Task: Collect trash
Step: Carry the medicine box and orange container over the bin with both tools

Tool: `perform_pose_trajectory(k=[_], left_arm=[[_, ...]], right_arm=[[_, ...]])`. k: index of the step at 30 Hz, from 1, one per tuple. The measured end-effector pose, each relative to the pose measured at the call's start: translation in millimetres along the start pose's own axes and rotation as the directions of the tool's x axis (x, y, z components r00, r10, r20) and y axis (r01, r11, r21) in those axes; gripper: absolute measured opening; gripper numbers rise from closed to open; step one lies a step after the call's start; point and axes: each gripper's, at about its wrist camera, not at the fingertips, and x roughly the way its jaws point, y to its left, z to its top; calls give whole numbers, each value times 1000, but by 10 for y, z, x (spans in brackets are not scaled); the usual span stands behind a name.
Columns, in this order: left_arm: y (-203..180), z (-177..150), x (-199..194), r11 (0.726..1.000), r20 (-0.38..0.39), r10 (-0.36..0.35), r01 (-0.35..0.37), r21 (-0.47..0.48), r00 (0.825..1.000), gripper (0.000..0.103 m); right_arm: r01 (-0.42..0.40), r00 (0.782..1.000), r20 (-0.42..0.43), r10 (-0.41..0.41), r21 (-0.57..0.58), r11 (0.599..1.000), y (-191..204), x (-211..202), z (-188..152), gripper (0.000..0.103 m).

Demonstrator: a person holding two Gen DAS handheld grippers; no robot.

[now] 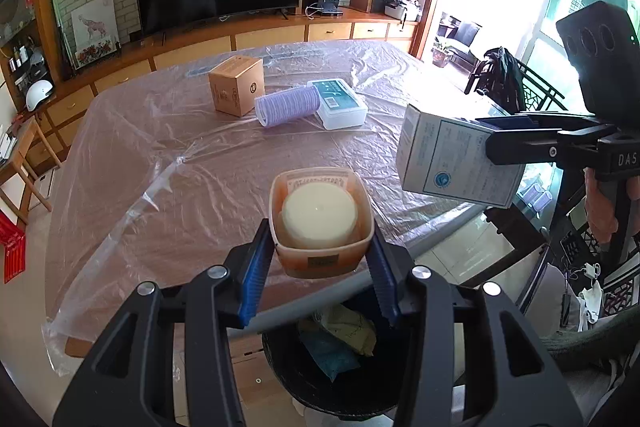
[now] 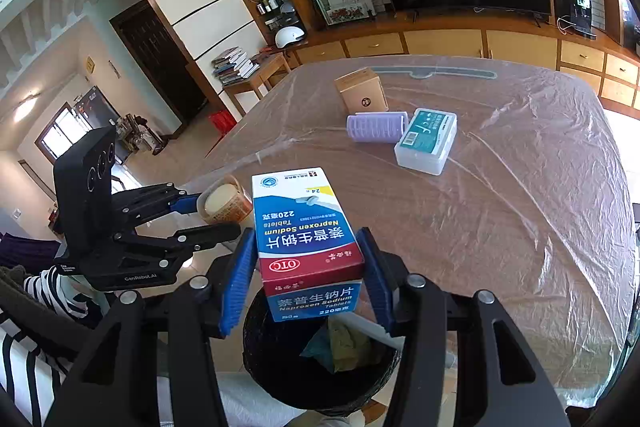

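Plastic sheet covers the tabletop [image 1: 168, 147]; we count three loose items on it, left to right: one brown carton [image 1: 237, 85], one lilac ribbed roll [image 1: 287, 105], one clear case with a teal label [image 1: 338, 103]. Roll sits between carton and case and looks to be touching the case.

We hold two more items, one per gripper. Left gripper [image 1: 320, 265]: blue fingers [image 1: 254, 267] clamped on one orange tub [image 1: 322, 219] with a cream disc inside, held over the near tabletop edge. Right gripper [image 2: 306, 279]: fingers clamped on one blue-white-red medicine box [image 2: 306, 239], held just above the bin.

One black bin [image 1: 332, 359] below the tabletop edge, already holding crumpled teal and yellowish trash.

View differences: left wrist view shows the box's white printed back face and a hand on the right gripper's handle; right wrist view shows the box's front print ("Naproxen Sodium", "OTC"). Right wrist view also shows a striped sleeve [image 2: 24, 339] at lower left and the left gripper from the side with the tub in it.
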Motion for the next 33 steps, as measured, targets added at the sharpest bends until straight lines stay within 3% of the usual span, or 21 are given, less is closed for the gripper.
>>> perform_pose_trajectory(k=[33], left_arm=[[-374, -619, -51, 1000, -103, -19, 18, -12, 995, 47]], right_arm=[[-15, 988, -156, 11, -22, 1000, 229, -9, -657, 50]])
